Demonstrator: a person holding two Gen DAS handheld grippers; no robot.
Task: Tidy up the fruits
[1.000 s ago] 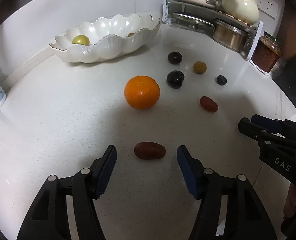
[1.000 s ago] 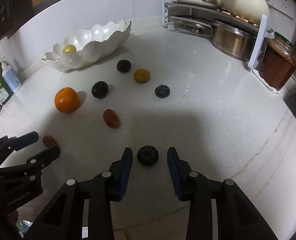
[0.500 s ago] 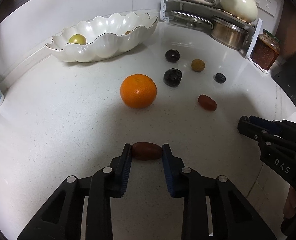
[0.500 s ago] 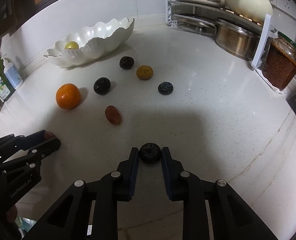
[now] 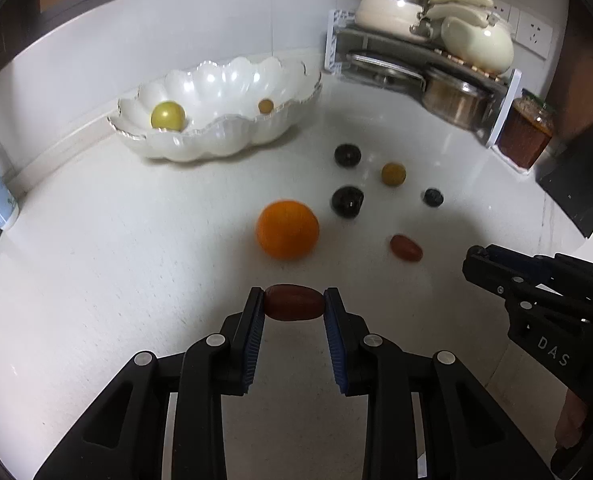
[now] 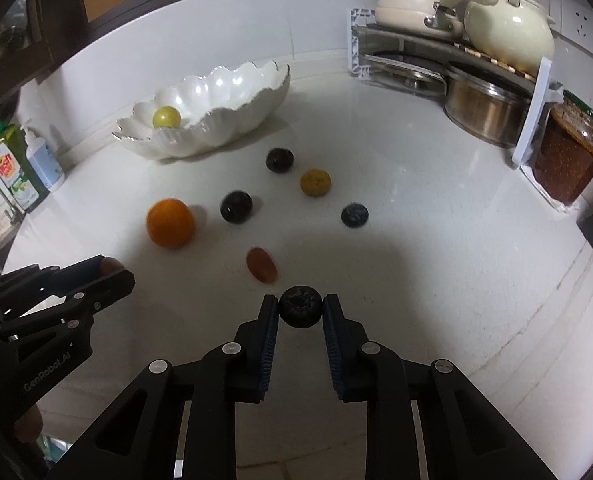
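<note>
Two fruits are already clamped, one per gripper, and the relation that decides the coming move is where the white scalloped bowl lies from each. From the left wrist view, the left gripper is closed on a reddish-brown oblong fruit, its pads pressing on the two ends, so the long axis runs straight across from one finger to the other. The bowl lies ahead and to the left of that grip, well apart, with the orange on the counter between, just to the right of the straight line to it. A yellow-green fruit and a small brownish one already lie inside the bowl. The right gripper shows at the right edge of this view, farther from the bowl. From the right wrist view, the right gripper is closed on a dark round fruit, gripped on its sides. Its bowl is ahead and clearly leftward, well apart, and the path there passes over a red oblong fruit just ahead of the fingertips, then a dark fruit. Judged from both views, the left hand is nearer the bowl and has the clearer run, so it would sensibly deliver first while the right waits its turn
</note>
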